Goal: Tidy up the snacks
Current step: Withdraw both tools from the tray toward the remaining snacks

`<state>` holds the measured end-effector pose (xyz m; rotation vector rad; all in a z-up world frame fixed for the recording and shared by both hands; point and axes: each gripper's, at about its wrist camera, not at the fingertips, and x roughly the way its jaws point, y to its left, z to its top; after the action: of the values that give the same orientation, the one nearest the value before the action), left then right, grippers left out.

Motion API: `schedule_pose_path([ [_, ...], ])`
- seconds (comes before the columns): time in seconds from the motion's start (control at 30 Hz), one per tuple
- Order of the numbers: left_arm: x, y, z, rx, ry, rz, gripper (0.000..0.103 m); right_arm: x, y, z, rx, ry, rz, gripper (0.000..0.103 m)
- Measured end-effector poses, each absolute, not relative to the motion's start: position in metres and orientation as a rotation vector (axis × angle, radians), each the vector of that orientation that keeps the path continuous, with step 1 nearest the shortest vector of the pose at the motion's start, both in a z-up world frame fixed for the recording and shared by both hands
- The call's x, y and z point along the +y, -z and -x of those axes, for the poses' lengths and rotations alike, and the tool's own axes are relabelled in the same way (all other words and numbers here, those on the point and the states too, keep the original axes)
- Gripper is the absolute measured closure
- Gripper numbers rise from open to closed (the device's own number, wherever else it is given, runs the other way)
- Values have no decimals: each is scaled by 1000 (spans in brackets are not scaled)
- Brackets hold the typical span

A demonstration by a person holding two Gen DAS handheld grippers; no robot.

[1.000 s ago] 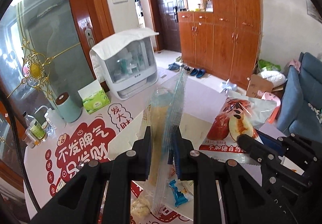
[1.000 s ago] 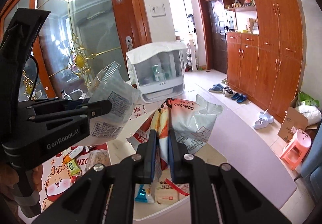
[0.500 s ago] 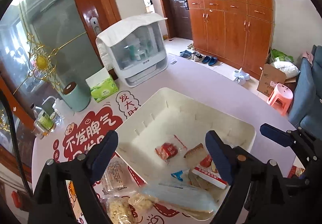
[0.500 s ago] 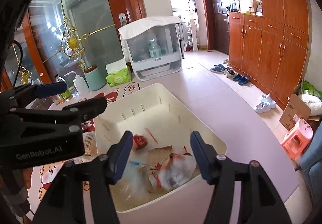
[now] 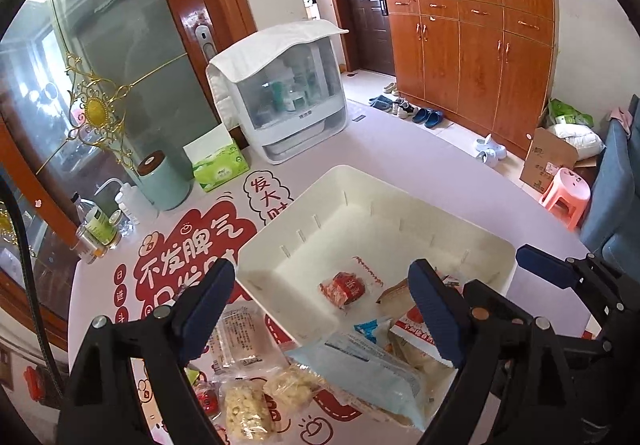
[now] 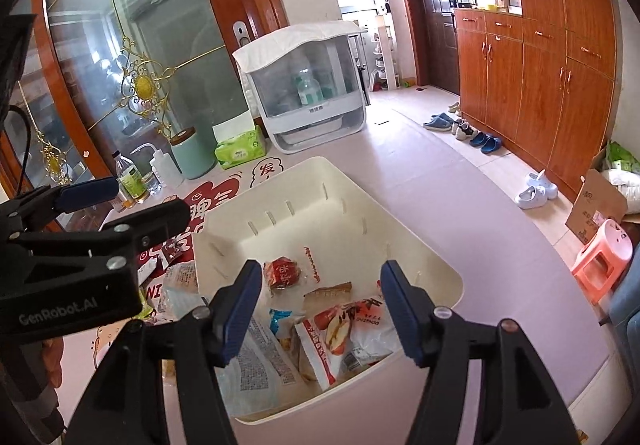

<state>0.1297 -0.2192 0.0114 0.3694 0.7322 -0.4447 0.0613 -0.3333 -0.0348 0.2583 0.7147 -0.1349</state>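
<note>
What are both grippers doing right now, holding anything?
Left gripper: open, holding nothing, above the cream plastic bin.
Right gripper: open, holding nothing.

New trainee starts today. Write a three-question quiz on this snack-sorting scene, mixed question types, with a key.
1. True or false: both hand-held grippers, left and right, stand open and hold nothing.
2. Which lies in the white bin?
A. the apple-print bag
B. the green tissue pack
C. the mint canister
3. Fill in: the two popcorn-like packets lie on the ____, outside the bin.

Key: 1 true; 2 A; 3 table.
</note>
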Motion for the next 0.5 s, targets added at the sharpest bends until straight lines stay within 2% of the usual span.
schedule_pose_path([
  [0.5, -156, -5, -127, 771, 330, -317, 15, -311, 48, -68, 762, 97, -245, 41],
])
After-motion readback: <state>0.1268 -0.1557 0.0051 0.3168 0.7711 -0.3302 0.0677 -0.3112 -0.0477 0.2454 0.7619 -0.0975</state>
